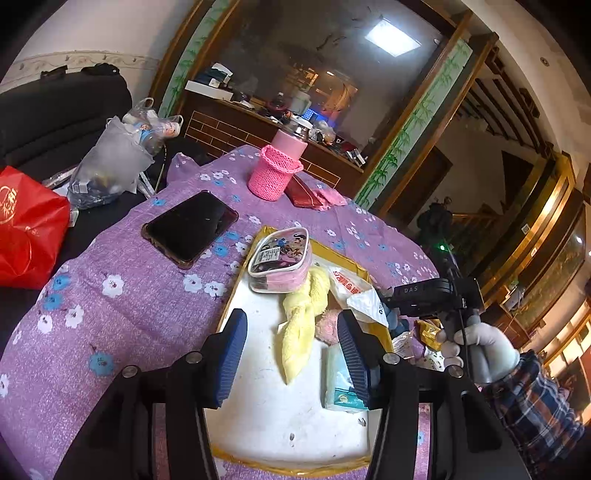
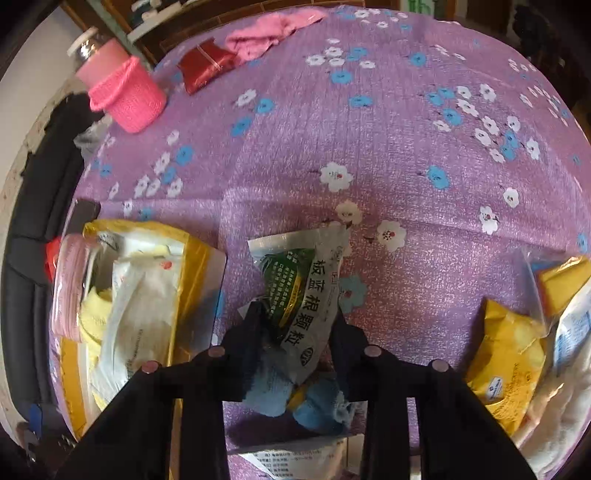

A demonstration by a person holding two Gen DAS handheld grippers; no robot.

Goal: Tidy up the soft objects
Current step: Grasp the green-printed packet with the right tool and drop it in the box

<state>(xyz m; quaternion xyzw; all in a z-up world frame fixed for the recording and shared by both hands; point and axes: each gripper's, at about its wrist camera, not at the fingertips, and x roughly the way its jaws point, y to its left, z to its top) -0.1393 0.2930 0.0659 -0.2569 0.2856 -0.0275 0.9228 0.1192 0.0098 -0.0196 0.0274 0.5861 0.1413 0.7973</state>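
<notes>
My left gripper (image 1: 291, 343) is open and empty above a white tray with a gold rim (image 1: 258, 417). In the tray lie a yellow cloth (image 1: 301, 325), a pink fluffy thing (image 1: 327, 325), a pale tissue pack (image 1: 341, 380), a white packet (image 1: 351, 288) and a pink cartoon pouch (image 1: 280, 262). My right gripper (image 2: 295, 317) is shut on a grey-green sachet (image 2: 303, 291), held above the purple cloth just right of the tray (image 2: 195, 258). A blue cloth (image 2: 314, 406) lies under it.
A black phone (image 1: 190, 229), a pink knitted bottle sleeve (image 1: 275, 173), a red packet (image 2: 205, 64) and a pink cloth (image 2: 269, 31) lie on the purple flowered cloth (image 2: 388, 129). Yellow packets (image 2: 506, 362) lie at right. A red bag (image 1: 26, 225) sits at left.
</notes>
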